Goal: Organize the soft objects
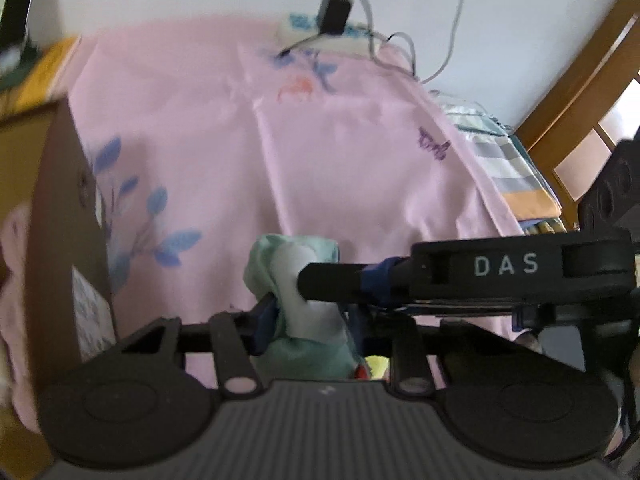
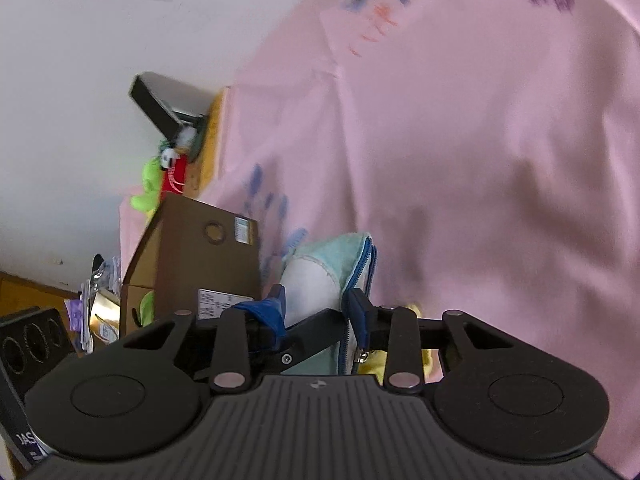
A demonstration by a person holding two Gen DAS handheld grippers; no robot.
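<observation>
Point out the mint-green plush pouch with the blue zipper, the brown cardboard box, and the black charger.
Mint-green plush pouch [image 2: 340, 252], right wrist view, on its fuzzy upper corner.
Brown cardboard box [image 2: 200, 256], right wrist view, on its front wall.
Black charger [image 1: 335, 10], left wrist view, on its body.

The left gripper [image 1: 308, 312] is angled steeply downward, its jaws narrowed and pressed against soft fabric. The right gripper [image 2: 316, 312] is tilted less steeply, its blue-padded fingers [image 2: 358, 312] likewise clamped, crossing the left's.

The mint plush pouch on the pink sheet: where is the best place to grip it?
Probably the soft upper edge of the plush pouch, coming from above, beside the zipper, not on it; the standing fabric folds easily between the fingers.
</observation>
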